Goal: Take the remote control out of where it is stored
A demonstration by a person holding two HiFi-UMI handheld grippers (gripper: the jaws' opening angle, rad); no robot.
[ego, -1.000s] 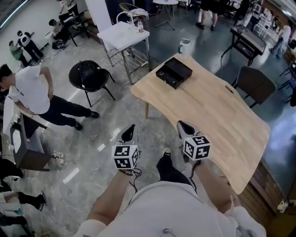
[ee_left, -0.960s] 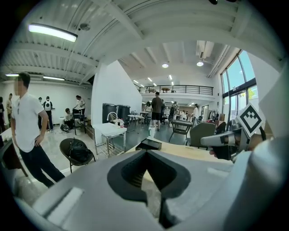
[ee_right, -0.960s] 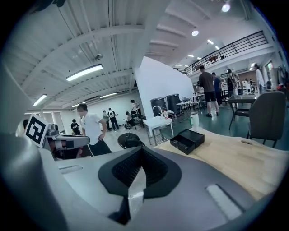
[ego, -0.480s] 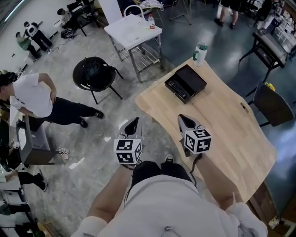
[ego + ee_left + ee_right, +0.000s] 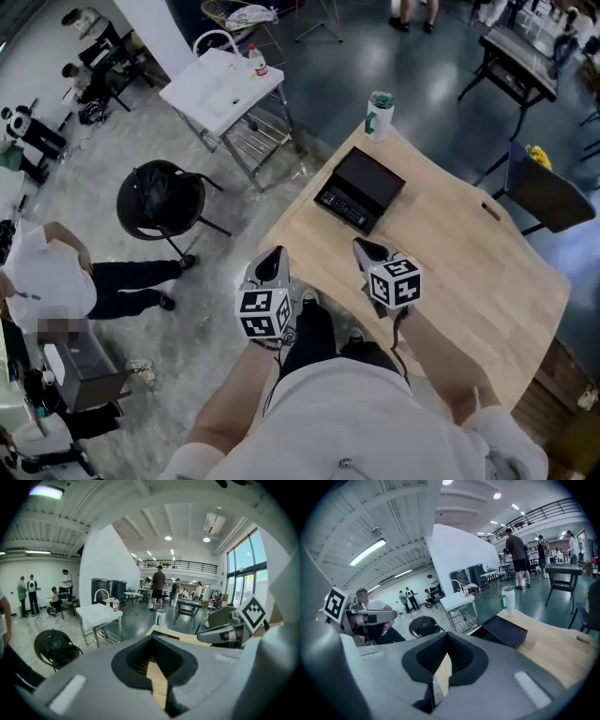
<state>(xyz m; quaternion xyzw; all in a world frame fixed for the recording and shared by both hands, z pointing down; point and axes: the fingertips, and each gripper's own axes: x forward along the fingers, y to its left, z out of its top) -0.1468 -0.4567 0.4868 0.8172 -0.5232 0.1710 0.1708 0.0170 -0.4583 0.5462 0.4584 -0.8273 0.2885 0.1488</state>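
- The left gripper (image 5: 272, 261) is held low in front of the person's body, over the floor just short of the table (image 5: 469, 272). Its jaws are together with nothing between them, which suits carrying an empty tool toward the work, not a grip.
- The right gripper (image 5: 365, 249) sits alongside it, over the table's near edge. Its jaws are closed and empty too. Both grippers point ahead and slightly down at the black box (image 5: 366, 183), so this looks like the approach, with the removal not yet begun.
- The black box lies flat near the table's far corner, well apart from both grippers, with a cup (image 5: 379, 112) standing beyond it. This is probably where the remote control is stored.
- The box is shallow, dark and rectangular. Along its near side runs a strip with pale marks (image 5: 339, 205), which may be the remote control, but it is too small to tell.
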